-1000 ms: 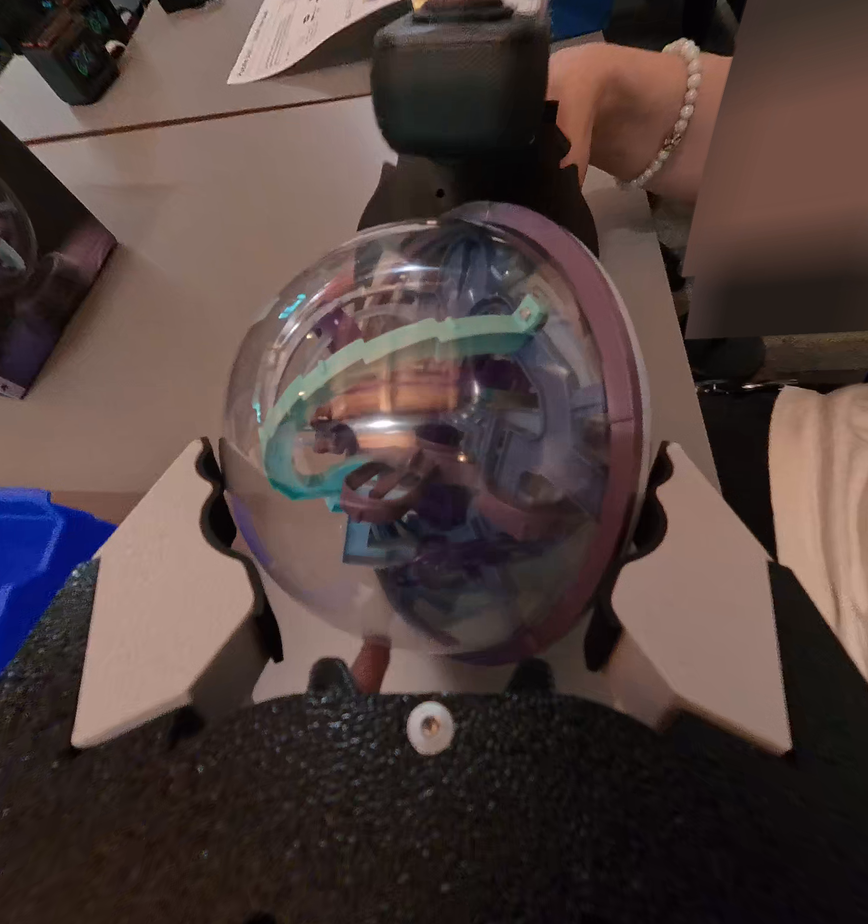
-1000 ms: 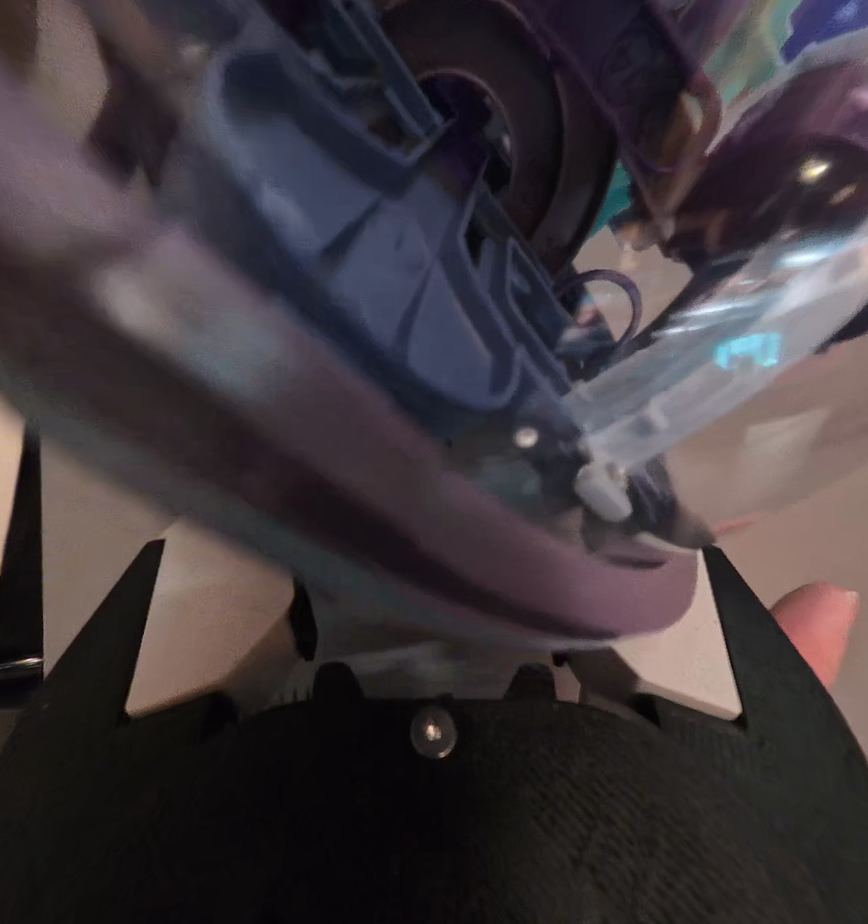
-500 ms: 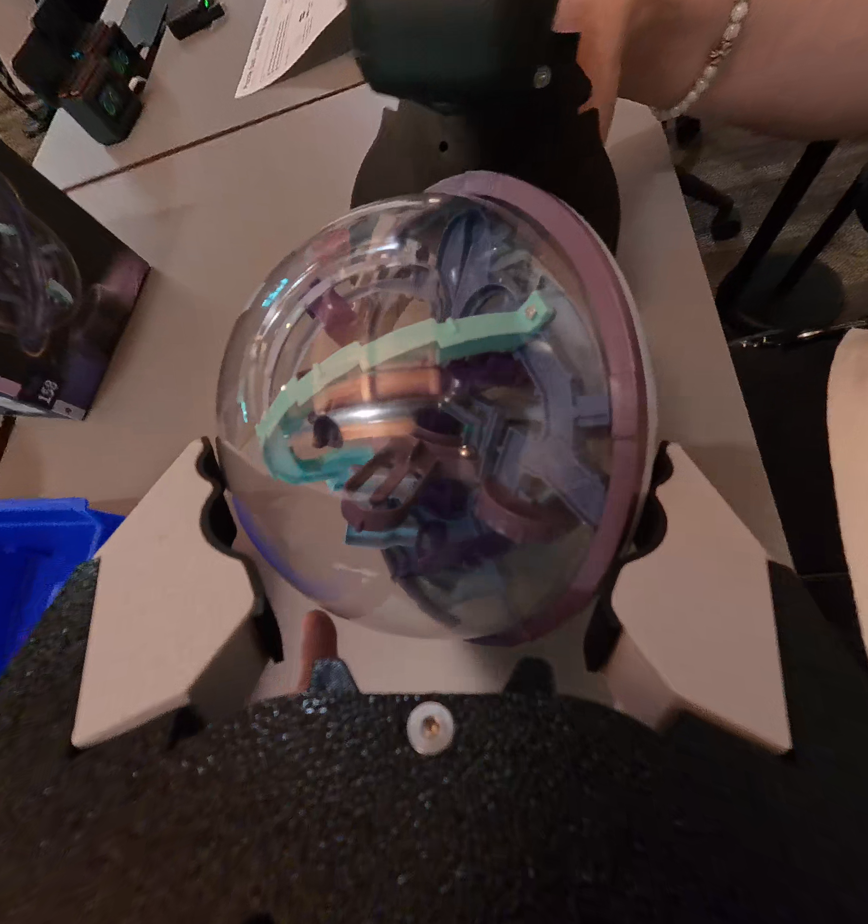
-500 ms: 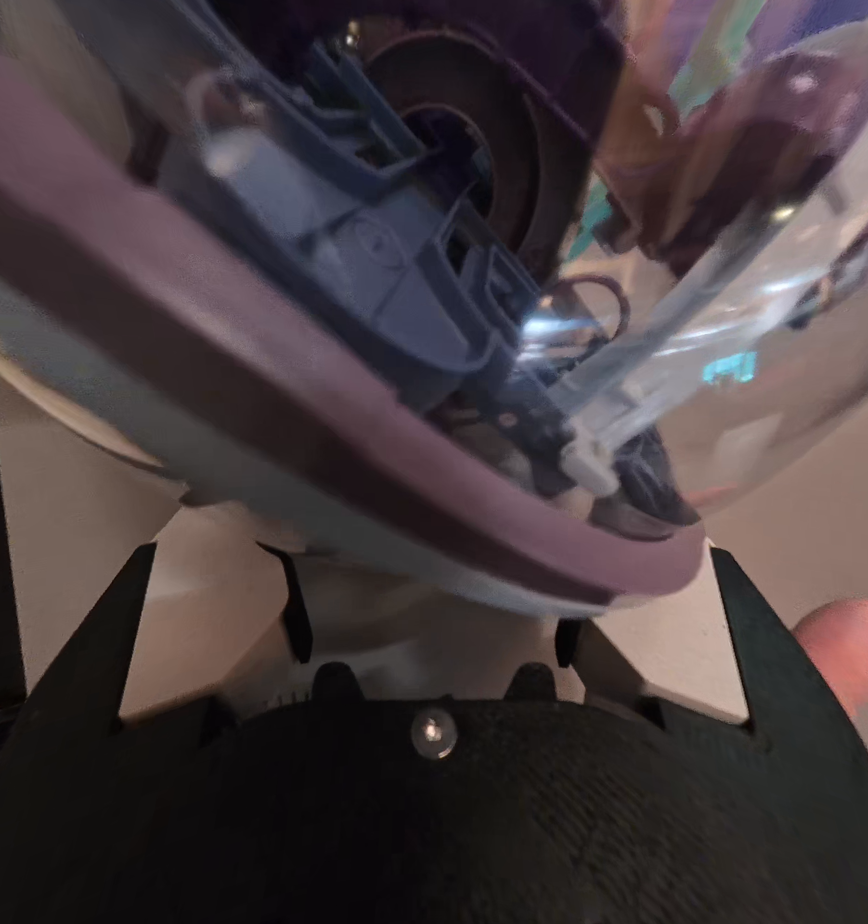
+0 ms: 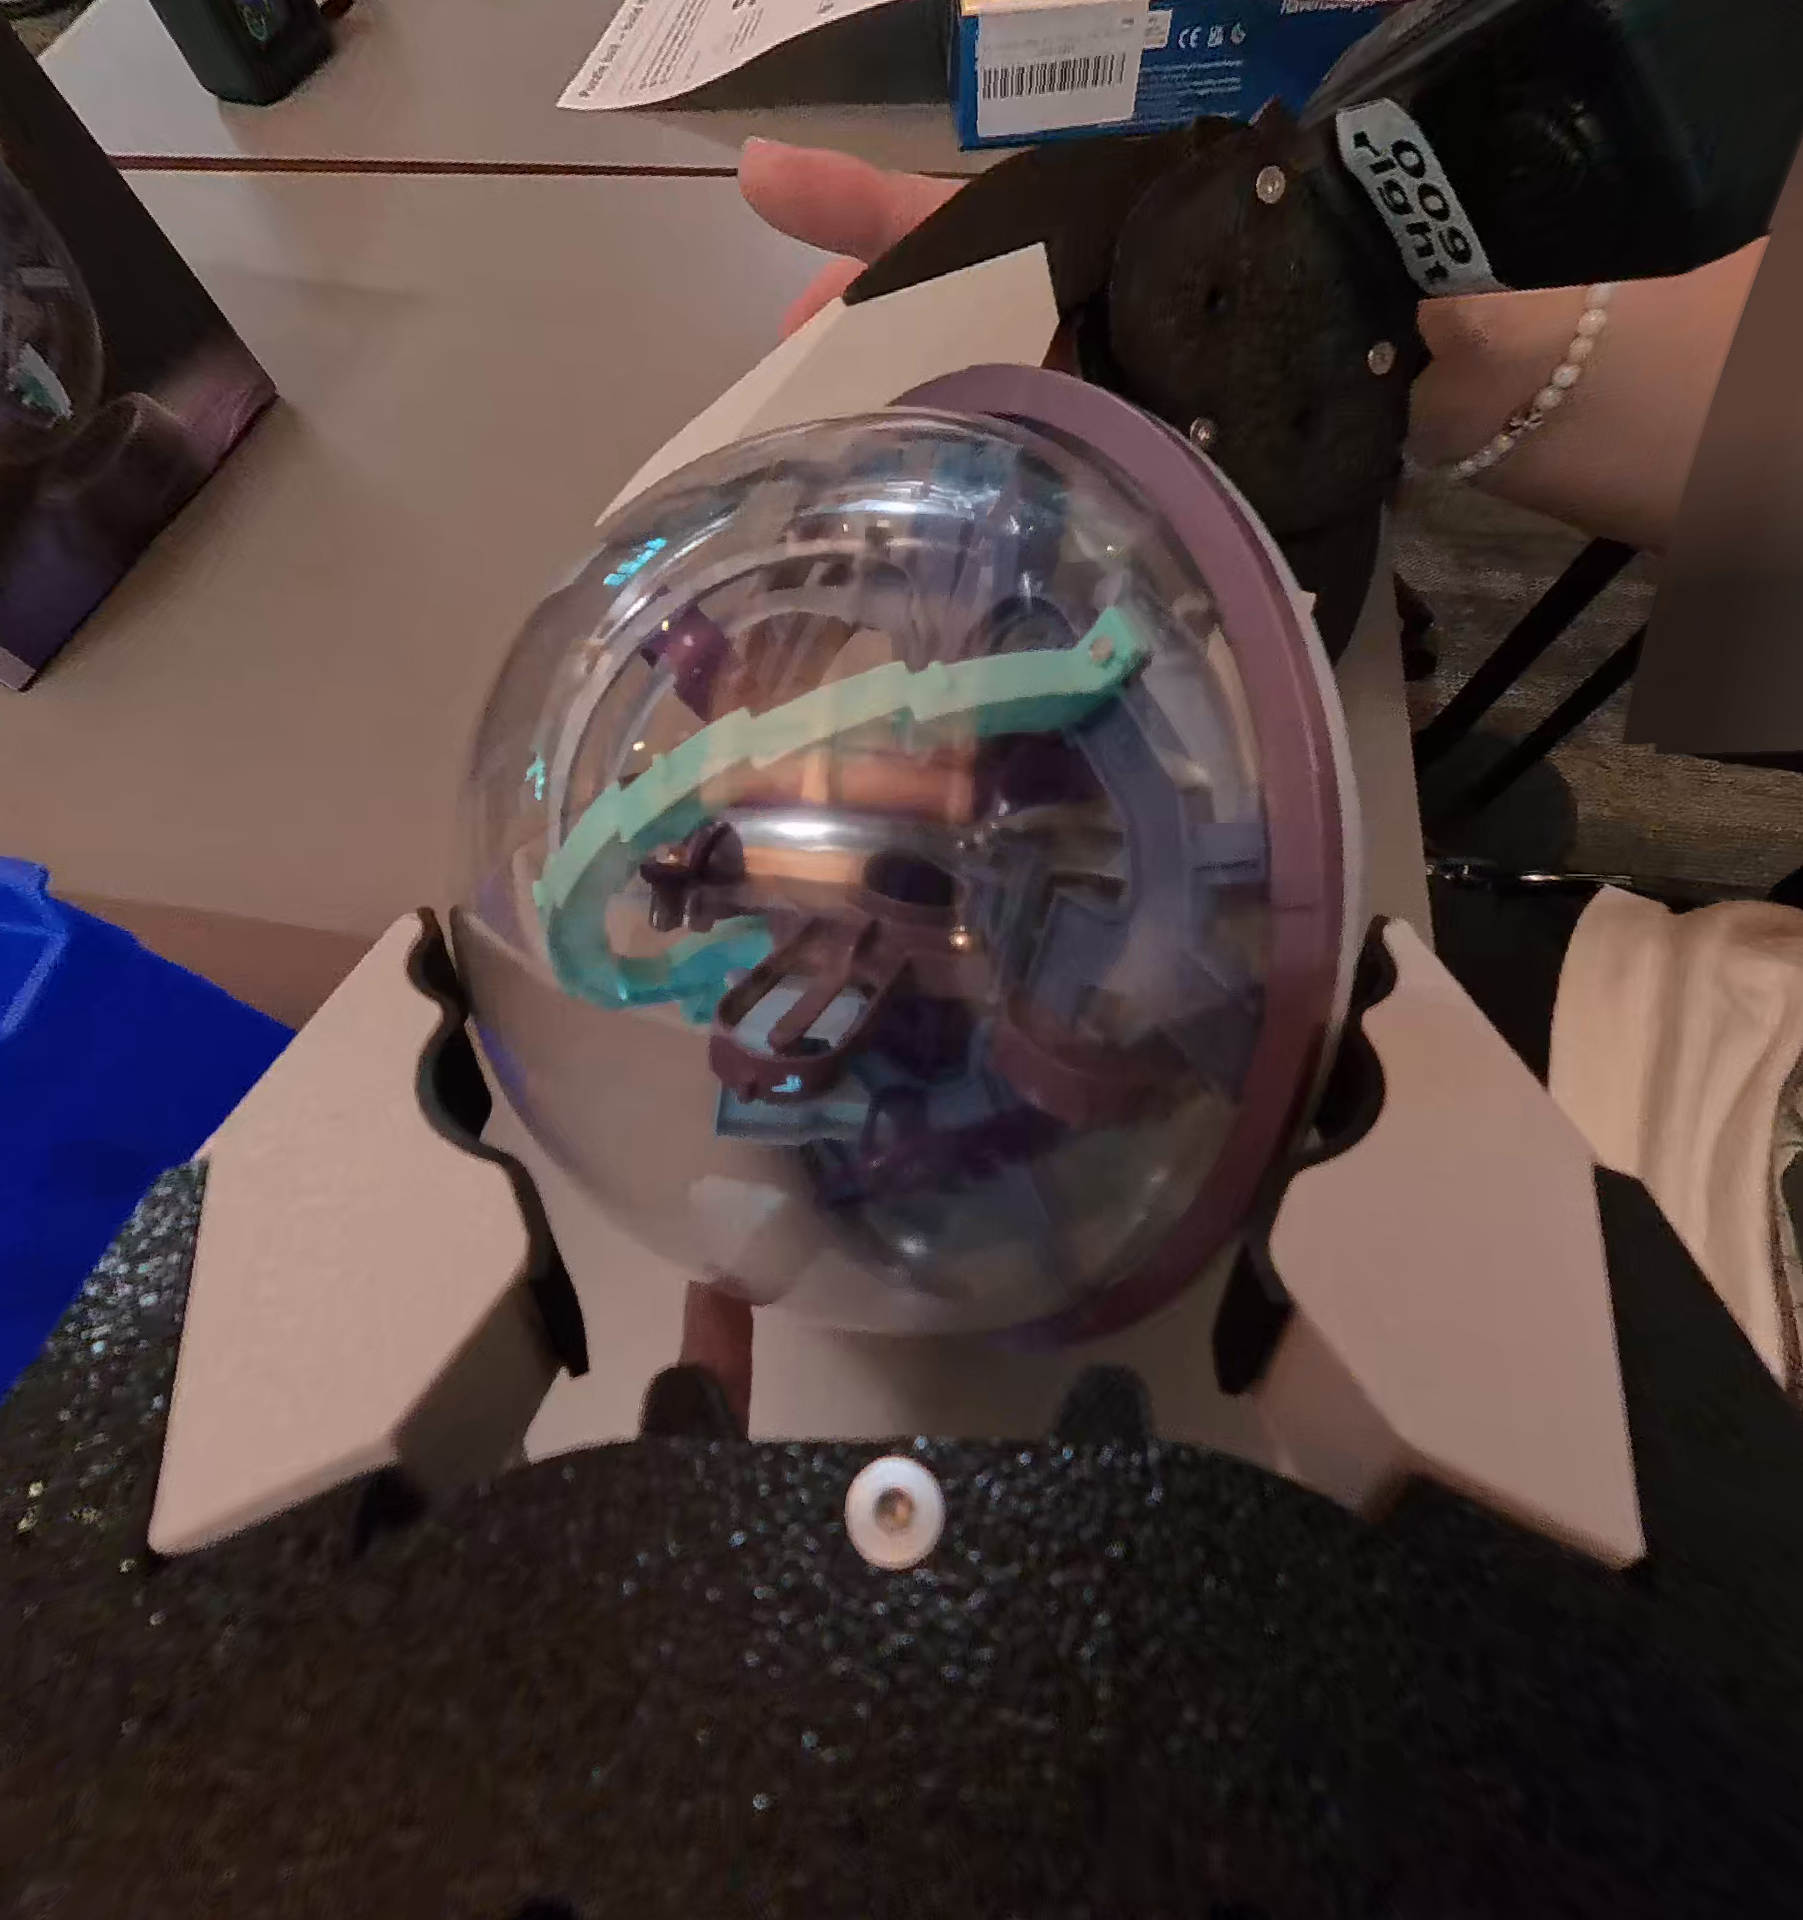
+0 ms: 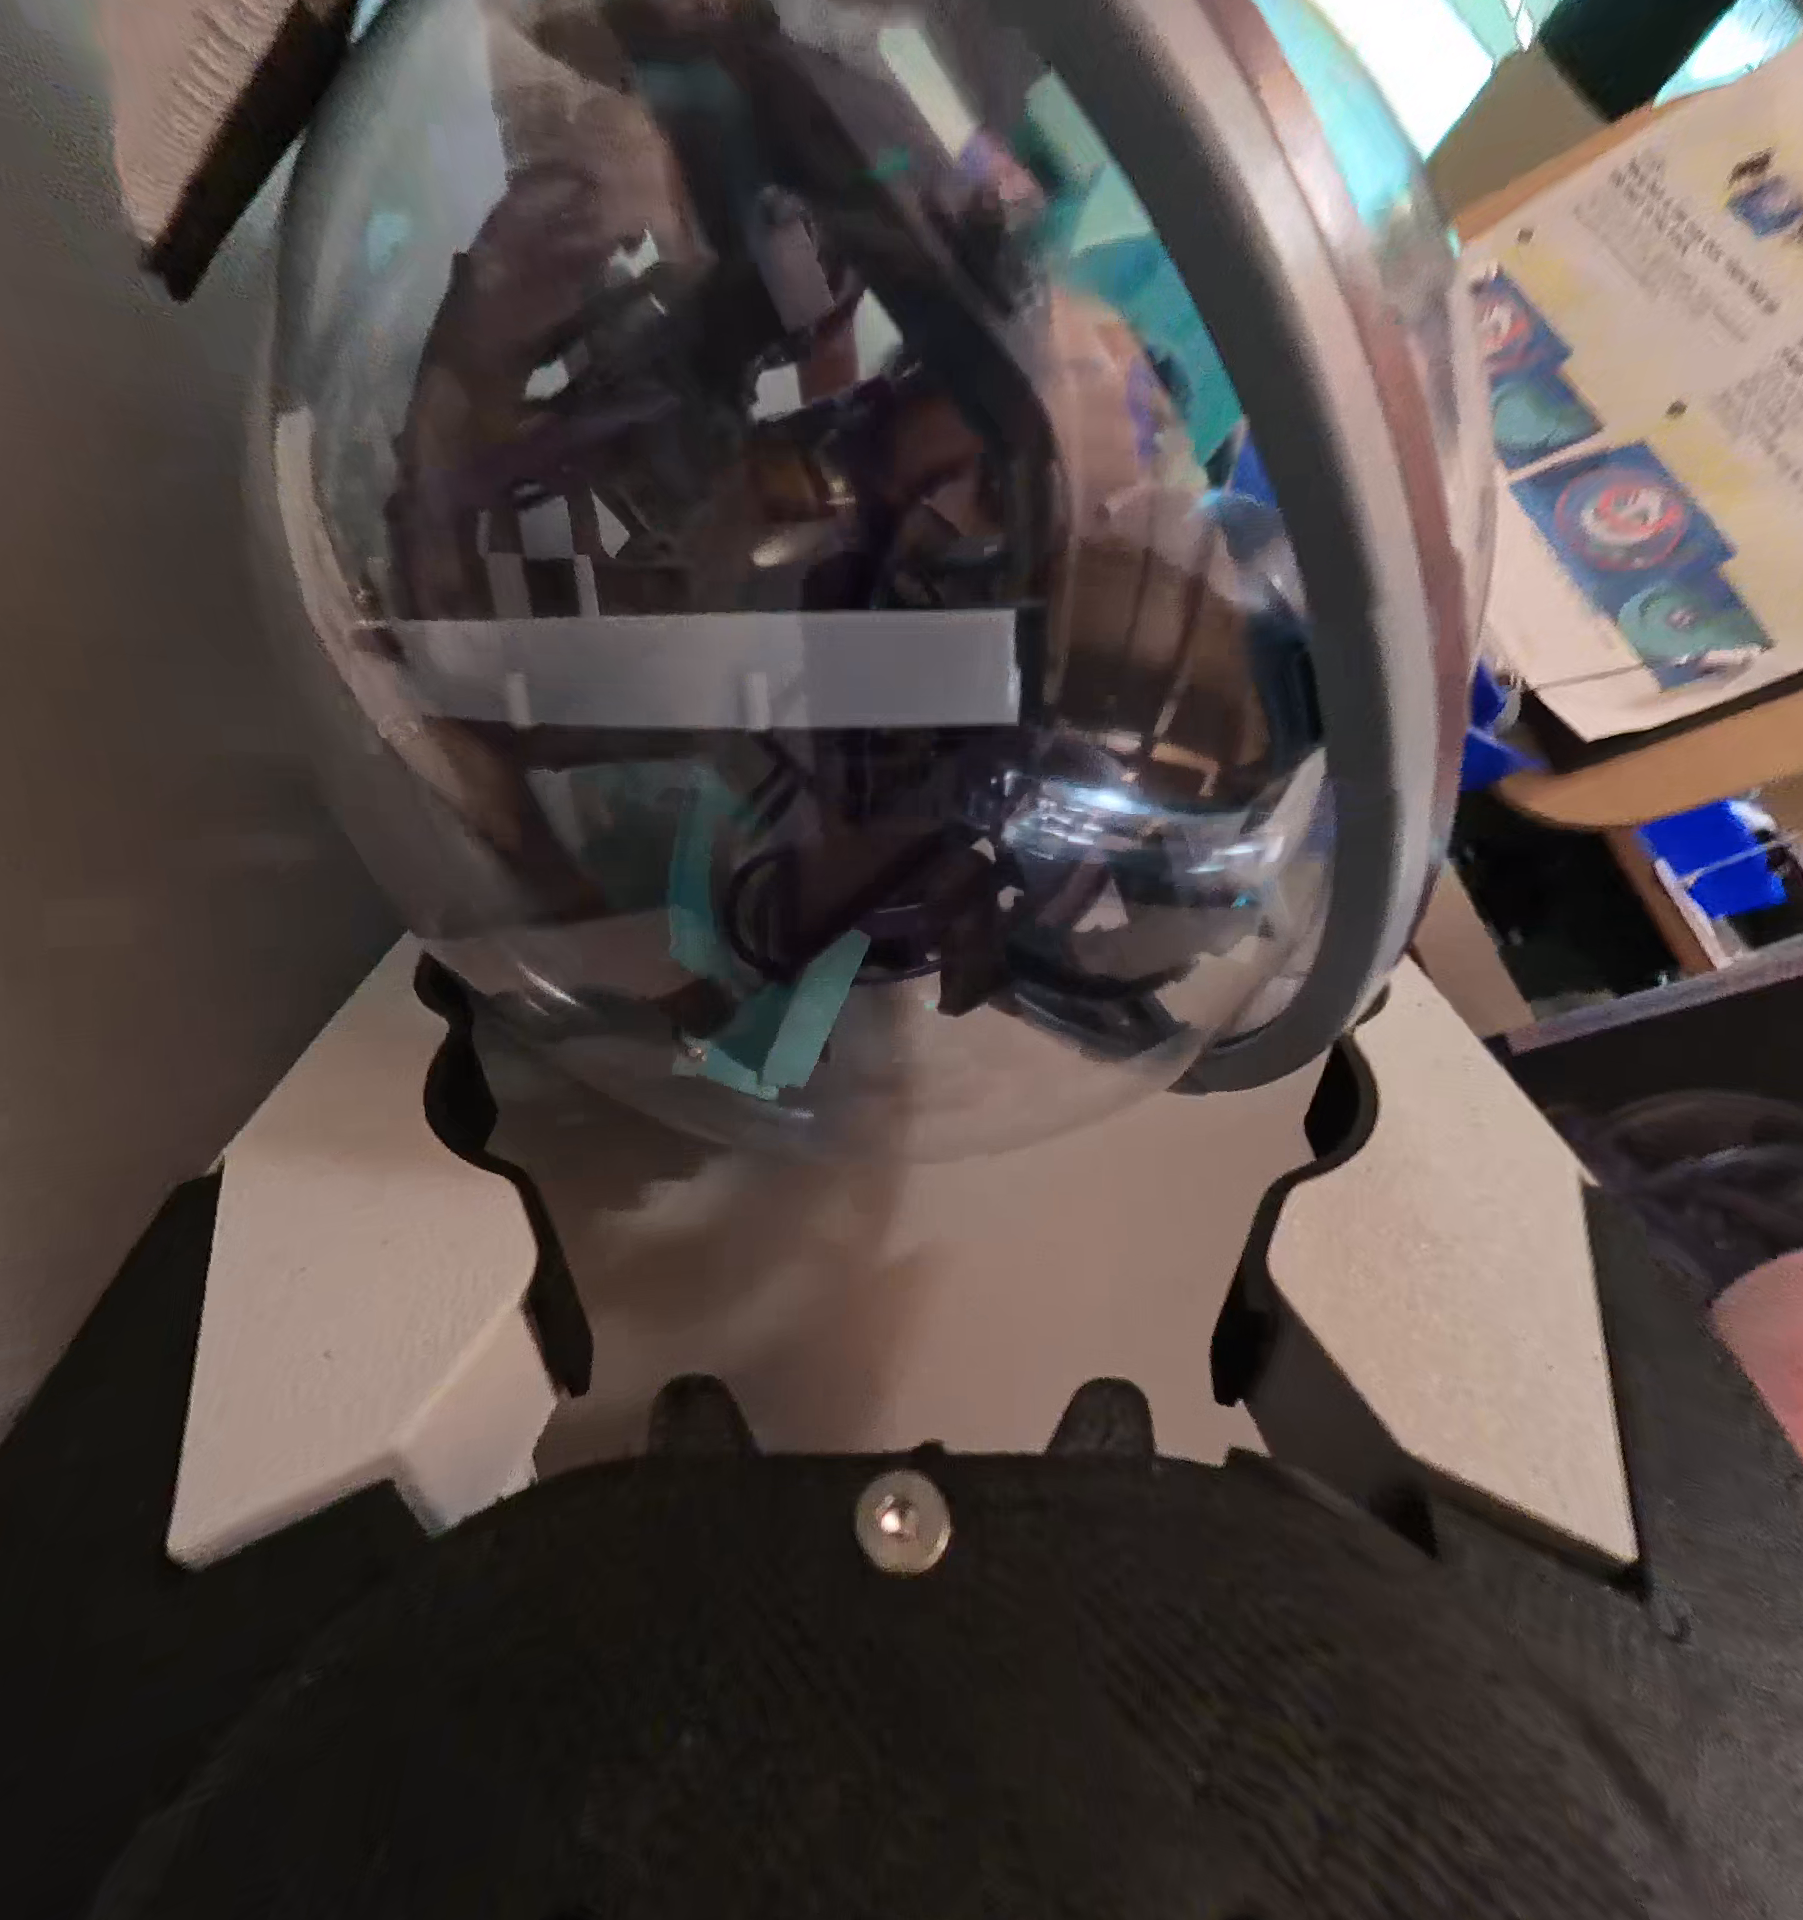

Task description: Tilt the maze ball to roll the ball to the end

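Note:
The maze ball (image 5: 897, 862) is a clear sphere with a purple rim and teal, purple and blue tracks inside. My left gripper (image 5: 897, 1049) is shut on it, one white finger on each side of its lower half. My right gripper (image 5: 1240, 312) grips it from the far upper right. In the right wrist view the ball (image 6: 824, 582) fills the frame and my right gripper (image 6: 897, 1070) is shut on its near end, with both fingertips touching the shell. The ball is held above the table (image 5: 357, 364). I cannot pick out the small ball inside.
A blue bin (image 5: 45, 1091) is at the left edge and a dark box (image 5: 66, 416) stands behind it. A blue box (image 5: 1136, 73) and a paper sheet (image 5: 689, 52) lie at the back. A person's hand (image 5: 845, 197) holds the right gripper. Another printed sheet (image 6: 1655, 364) shows at the right.
The right gripper has swung from the ball's far top round to its upper right. In the right wrist view the clear dome now faces me instead of the purple rim.

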The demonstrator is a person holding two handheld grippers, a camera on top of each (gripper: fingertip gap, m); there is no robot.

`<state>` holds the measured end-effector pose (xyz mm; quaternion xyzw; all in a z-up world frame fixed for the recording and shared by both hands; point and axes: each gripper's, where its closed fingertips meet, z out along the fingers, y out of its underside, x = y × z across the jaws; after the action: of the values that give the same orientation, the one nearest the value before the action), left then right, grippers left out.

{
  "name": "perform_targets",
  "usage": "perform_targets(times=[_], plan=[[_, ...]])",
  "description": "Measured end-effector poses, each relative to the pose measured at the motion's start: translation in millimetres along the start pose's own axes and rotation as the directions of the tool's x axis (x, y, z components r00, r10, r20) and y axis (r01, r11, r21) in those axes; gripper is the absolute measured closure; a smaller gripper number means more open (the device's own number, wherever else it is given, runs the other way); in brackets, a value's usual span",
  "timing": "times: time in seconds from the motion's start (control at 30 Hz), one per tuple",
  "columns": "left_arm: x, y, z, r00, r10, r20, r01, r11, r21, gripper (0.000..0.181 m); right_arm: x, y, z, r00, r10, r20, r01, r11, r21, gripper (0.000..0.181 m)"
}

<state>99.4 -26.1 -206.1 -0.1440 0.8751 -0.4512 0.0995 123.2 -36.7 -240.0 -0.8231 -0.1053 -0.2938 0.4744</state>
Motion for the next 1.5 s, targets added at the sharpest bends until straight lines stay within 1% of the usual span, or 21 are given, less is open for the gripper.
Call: perform_targets(times=[0.03,0.3,0.37,0.47,0.6,0.73,1.0,1.13,1.23,1.4,1.5], plan=[[1.7,0.6,-0.1,1.0,-0.005,-0.001,0.005,1.0,-0.002,0.024,-1.0,-2.0,-1.1,1.0,-0.01,0.007,0.01,1.0,0.019,0.024],[10.2,2.0,0.5,0.991,-0.134,0.006,0.134,0.991,-0.028,0.023,-8.4,-6.4,-7.8,0.99,-0.007,0.14,-0.002,0.998,0.059,0.024],[10.2,1.1,1.0,0.989,-0.146,0.019,0.146,0.989,-0.019,0.023,-8.6,-5.6,-7.6,0.988,-0.004,0.154,-0.005,0.998,0.062,0.024],[11.7,-1.7,1.2,0.983,-0.184,0.027,0.184,0.983,-0.007,0.023,-12.4,-5.0,-9.4,0.978,0.038,0.203,-0.054,0.996,0.073,0.027],[15.0,-2.4,1.0,0.978,-0.207,0.036,0.207,0.978,-0.018,0.024,-17.5,-7.1,-14.0,0.96,0.084,0.268,-0.11,0.99,0.083,0.031],[17.1,-2.9,0.7,0.972,-0.229,0.05,0.23,0.973,-0.018,0.024,-20.3,-8.3,-16.3,0.946,0.104,0.307,-0.134,0.988,0.079,0.031],[21.0,-5.1,-2.0,0.939,-0.343,0.026,0.344,0.939,-0.019,0.024,-25.8,-14.0,-20.8,0.899,0.17,0.404,-0.212,0.975,0.061,0.031],[20.1,-5.6,-2.8,0.931,-0.364,0.032,0.364,0.931,0.001,0.024,-24.7,-18.2,-17.7,0.909,0.167,0.382,-0.215,0.973,0.085,0.024],[20.4,-6.1,-4.2,0.921,-0.39,0.017,0.39,0.921,0.012,0.024,-24.5,-23.1,-18.6,0.916,0.166,0.365,-0.221,0.969,0.113,0.024],[20.0,-8.3,-4.0,0.888,-0.459,-0.007,0.459,0.887,0.041,0.024,-18.9,-38.2,-24.7,0.944,0.14,0.299,-0.213,0.95,0.227,0.024],[21.2,-9.0,-3.4,0.891,-0.453,-0.009,0.453,0.889,0.061,0.024,-18.9,-39.1,-26.5,0.951,0.117,0.286,-0.186,0.955,0.229,0.024]])
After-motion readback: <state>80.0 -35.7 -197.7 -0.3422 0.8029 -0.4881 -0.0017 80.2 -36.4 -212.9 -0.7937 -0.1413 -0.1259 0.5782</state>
